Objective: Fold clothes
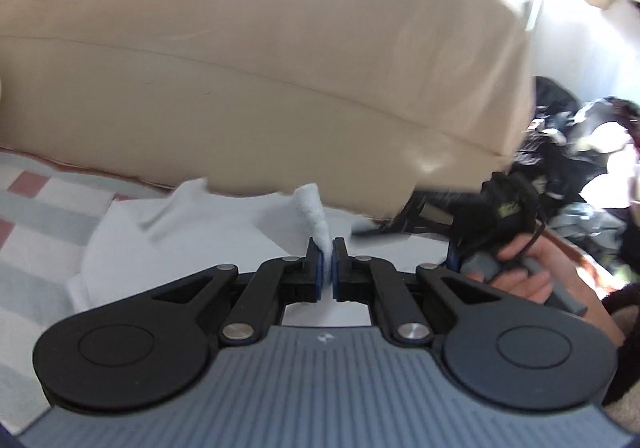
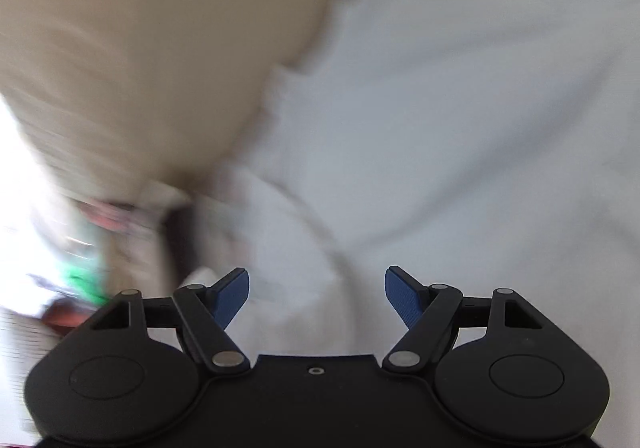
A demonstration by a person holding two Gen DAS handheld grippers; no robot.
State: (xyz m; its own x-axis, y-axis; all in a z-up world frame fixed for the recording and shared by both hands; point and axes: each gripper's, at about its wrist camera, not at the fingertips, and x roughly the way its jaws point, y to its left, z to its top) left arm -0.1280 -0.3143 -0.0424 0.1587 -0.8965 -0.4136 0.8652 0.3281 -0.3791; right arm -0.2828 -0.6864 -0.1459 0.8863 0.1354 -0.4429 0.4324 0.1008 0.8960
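The left gripper (image 1: 328, 248) has its fingers clamped on a pinched fold of the white garment (image 1: 192, 224), at lower centre of the left wrist view. The garment lies on a checked blanket (image 1: 36, 208) below a beige cushion (image 1: 240, 48). The right gripper (image 2: 317, 290) has its fingers apart, nothing between them, over the white cloth.
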